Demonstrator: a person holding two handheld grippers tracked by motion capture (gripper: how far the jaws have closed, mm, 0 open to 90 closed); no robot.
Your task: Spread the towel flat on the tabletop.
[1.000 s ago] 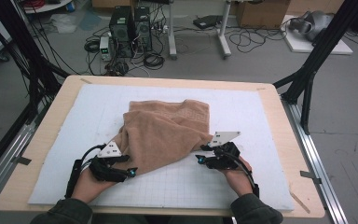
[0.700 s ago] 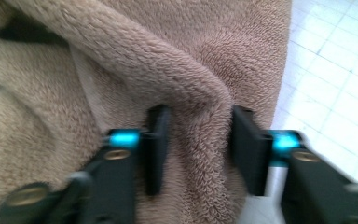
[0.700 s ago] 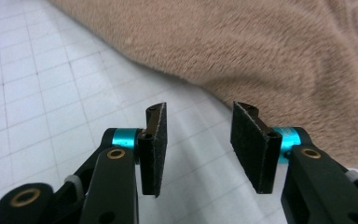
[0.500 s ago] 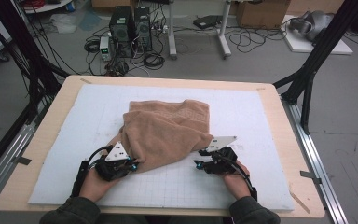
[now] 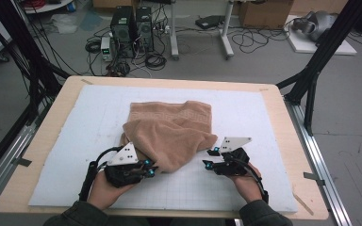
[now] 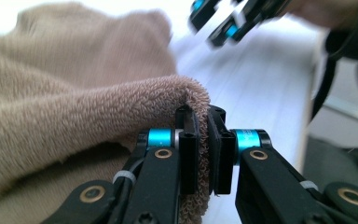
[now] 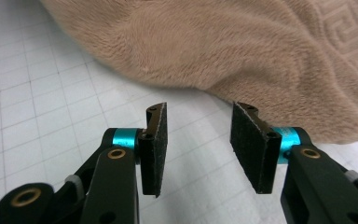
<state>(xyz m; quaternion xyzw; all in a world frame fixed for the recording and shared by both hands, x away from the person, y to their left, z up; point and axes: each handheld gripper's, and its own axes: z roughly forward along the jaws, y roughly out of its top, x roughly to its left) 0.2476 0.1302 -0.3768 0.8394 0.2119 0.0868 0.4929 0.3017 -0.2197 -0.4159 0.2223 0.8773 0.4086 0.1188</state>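
Observation:
A crumpled tan towel [image 5: 169, 129] lies in the middle of the white grid mat [image 5: 264, 117]. My left gripper [image 5: 152, 168] is at the towel's near left edge. In the left gripper view its jaws [image 6: 204, 114] have just been closing and now pinch a fold of the towel [image 6: 74, 126], which is raised a little. My right gripper [image 5: 208, 157] sits just right of the towel's near right corner. In the right gripper view it [image 7: 198, 112] stands open over bare mat, the towel [image 7: 214, 51] a short way ahead and untouched.
The mat covers a wooden table [image 5: 290, 141] with metal rails along both sides. Black frame posts [image 5: 311, 80] stand at the far corners. Computers and cables [image 5: 132, 28] lie on the floor beyond the far edge.
The left gripper has slid in to the towel's edge, shut on it and risen slightly, lifting that edge. The right gripper has hardly moved.

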